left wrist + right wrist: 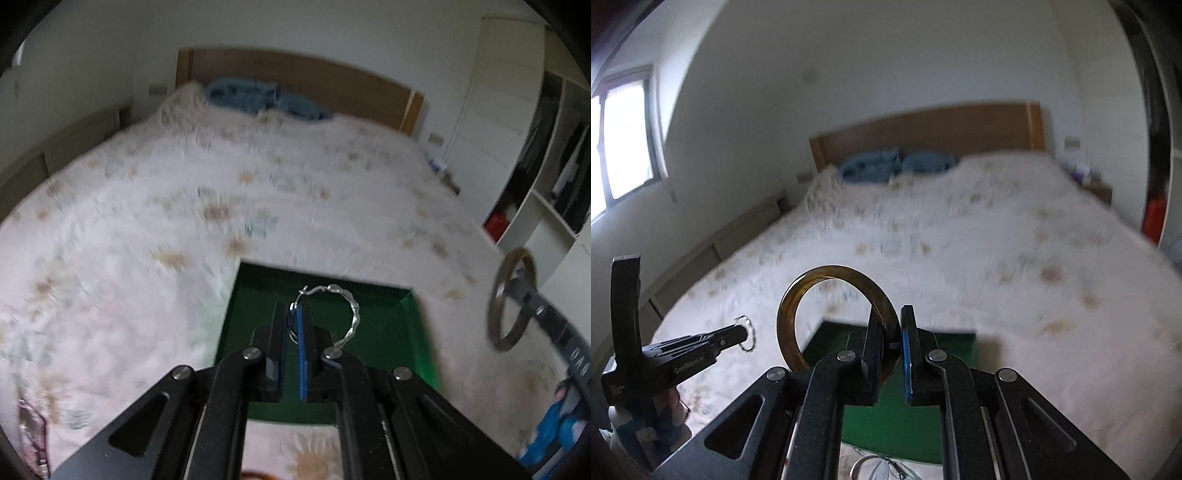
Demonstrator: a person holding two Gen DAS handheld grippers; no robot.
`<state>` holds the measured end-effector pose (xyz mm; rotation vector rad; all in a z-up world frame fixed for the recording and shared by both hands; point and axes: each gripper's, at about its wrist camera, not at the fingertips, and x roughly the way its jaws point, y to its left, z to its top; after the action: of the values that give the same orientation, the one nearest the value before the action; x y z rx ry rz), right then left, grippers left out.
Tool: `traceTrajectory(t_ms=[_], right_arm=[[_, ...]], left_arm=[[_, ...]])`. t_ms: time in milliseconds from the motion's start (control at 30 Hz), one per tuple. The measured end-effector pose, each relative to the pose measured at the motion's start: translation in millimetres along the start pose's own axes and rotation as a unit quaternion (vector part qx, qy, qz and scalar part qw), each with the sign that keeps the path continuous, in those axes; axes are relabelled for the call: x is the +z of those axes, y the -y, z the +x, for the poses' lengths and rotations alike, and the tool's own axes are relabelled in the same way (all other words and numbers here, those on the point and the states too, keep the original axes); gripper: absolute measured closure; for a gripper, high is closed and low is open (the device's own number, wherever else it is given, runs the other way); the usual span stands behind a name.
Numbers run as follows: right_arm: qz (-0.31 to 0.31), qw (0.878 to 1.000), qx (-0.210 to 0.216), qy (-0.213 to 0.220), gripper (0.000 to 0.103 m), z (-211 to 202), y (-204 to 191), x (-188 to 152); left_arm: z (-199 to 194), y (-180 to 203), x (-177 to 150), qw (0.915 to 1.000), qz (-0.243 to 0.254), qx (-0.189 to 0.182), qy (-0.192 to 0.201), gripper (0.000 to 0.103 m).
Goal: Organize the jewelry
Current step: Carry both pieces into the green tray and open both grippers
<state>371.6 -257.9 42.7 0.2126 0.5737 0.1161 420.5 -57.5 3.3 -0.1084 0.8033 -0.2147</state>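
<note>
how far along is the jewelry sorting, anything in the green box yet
Nothing shows in the visible part of the green box yet. In hand: the left tongs pinch a silver hoop earring, and the right tongs grip an amber bangle, both near the box. Left to do: set both inside, then the silvery jewelry on the bedspread.

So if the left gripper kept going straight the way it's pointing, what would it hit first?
Probably the green tray: the left gripper, shut on the silver hoop earring, points down over it. Depth is unclear.
</note>
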Motion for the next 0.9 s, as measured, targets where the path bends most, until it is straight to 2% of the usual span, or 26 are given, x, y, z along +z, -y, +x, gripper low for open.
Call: traceTrajectory(t_ms=[133,300,433,633,700,767,800,833,867,900], right_arm=[[0.014,0.998,0.008,-0.067,0.094,85,10,-40],[0.021,0.991,-0.002,-0.132,0.094,143,18,-77],[0.005,0.985,-0.028,-0.172,0.094,163,22,-91],[-0.028,0.979,-0.065,-0.193,0.094,170,20,-96],[-0.041,0.978,-0.07,-0.194,0.091,173,21,-95],[-0.049,0.977,-0.073,-0.194,0.081,172,21,-96],[-0.052,0.977,-0.075,-0.194,0.077,172,21,-97],[-0.053,0.976,-0.078,-0.195,0.066,172,21,-97],[-0.054,0.976,-0.081,-0.196,0.061,171,21,-97],[-0.053,0.975,-0.083,-0.198,0.061,170,22,-97]], left_arm=[[63,-7,-20,0.999,-0.008,0.021,-0.038,0.099],[119,-10,-42,0.995,0.005,0.052,-0.085,0.099],[140,-9,-51,0.9911,0.019,0.071,-0.111,0.099],[143,-3,-55,0.9895,0.036,0.096,-0.101,0.097],[143,-3,-54,0.9897,0.033,0.101,-0.096,0.097],[142,-3,-56,0.9901,0.035,0.103,-0.088,0.095],[141,-4,-57,0.9903,0.036,0.103,-0.085,0.091],[141,-5,-57,0.9907,0.037,0.102,-0.082,0.085],[140,-6,-57,0.9911,0.035,0.098,-0.083,0.081],[139,-9,-57,0.9916,0.032,0.092,-0.085,0.077]])
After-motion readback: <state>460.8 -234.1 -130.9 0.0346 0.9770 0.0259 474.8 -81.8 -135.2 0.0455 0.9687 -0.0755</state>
